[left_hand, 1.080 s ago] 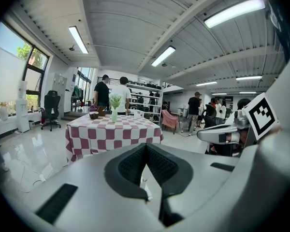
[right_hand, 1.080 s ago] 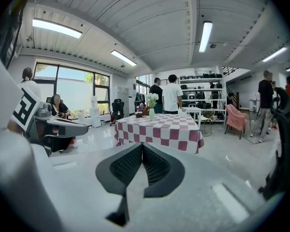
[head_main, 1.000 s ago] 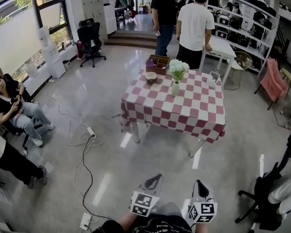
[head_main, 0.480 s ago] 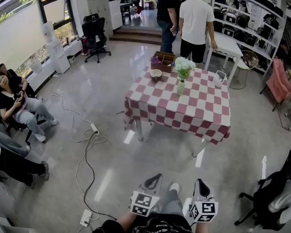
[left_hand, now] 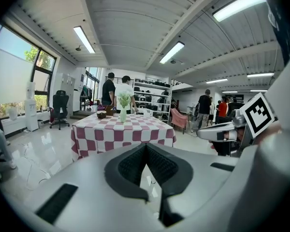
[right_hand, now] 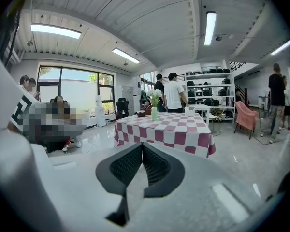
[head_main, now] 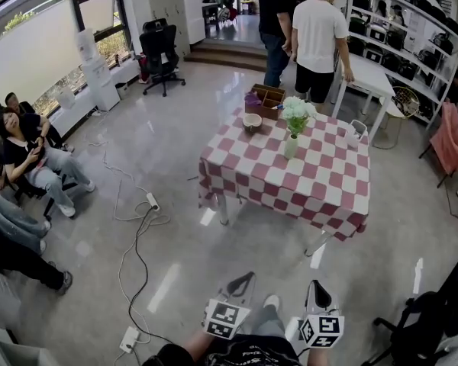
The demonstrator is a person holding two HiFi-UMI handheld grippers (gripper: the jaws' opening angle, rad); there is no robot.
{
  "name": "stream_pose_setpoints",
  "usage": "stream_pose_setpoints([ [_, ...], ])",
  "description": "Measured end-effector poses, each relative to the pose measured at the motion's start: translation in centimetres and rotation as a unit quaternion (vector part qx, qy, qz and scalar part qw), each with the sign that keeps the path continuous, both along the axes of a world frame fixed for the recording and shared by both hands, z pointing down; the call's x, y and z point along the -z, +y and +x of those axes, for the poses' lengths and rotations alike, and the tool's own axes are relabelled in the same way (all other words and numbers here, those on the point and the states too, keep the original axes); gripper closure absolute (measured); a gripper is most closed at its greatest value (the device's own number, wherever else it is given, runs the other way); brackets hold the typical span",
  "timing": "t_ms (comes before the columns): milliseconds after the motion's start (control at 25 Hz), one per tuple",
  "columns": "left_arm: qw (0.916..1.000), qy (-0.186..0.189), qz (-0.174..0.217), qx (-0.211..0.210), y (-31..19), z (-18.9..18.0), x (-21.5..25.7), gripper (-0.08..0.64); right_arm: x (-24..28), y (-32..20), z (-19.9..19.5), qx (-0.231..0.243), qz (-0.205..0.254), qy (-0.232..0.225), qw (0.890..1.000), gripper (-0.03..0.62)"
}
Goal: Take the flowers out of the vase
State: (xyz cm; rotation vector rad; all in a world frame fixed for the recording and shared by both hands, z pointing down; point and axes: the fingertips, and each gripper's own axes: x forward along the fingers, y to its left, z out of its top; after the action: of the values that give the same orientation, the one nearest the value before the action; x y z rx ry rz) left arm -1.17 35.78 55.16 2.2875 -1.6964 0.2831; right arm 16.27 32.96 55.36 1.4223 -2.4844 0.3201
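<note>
While both grippers sit low in the head view, well apart from the table, this reads as the approach step, with no grasp begun. The left gripper (head_main: 240, 282) has its jaws together with nothing between them; the right gripper (head_main: 314, 288) is likewise closed and empty. White flowers (head_main: 298, 113) stand upright in the pale vase (head_main: 291, 146), toward the far side of the red-checked table (head_main: 305, 189). Next move, my read: get within reach, open one gripper, pinch the flowers just above the vase rim, lift straight up. Other gripper may need to steady the vase.
</note>
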Motion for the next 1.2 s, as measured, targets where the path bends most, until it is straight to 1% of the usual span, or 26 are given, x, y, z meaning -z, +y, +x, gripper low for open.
stream_pose_setpoints([
  [280,0.9996,-0.002,-0.001,0.028,-4.7,0.1,0.3,0.549,0.4,-5.8,-0.5,0.031,0.004,-0.002,1.0,0.586],
  [480,0.9992,0.002,0.003,0.041,-8.3,0.7,0.7,0.549,1.3,-9.7,-0.6,0.05,0.017,-0.004,0.999,0.586],
  [760,0.9981,-0.001,0.011,0.061,-12.9,1.7,1.2,0.549,2.0,-14.8,1.4,0.053,0.029,-0.007,0.998,0.586],
  [920,0.9961,-0.008,0.02,0.085,-15.6,1.4,1.3,0.549,2.2,-17.6,2.8,0.053,0.035,-0.01,0.998,0.586],
  [1040,0.9947,-0.009,0.025,0.099,-17.3,1.4,1.8,0.549,2.2,-19.4,3.5,0.059,0.036,-0.012,0.998,0.586],
  [1200,0.9936,-0.013,0.028,0.108,-19.0,2.3,1.7,0.549,2.0,-21.4,4.3,0.069,0.036,-0.013,0.997,0.586],
])
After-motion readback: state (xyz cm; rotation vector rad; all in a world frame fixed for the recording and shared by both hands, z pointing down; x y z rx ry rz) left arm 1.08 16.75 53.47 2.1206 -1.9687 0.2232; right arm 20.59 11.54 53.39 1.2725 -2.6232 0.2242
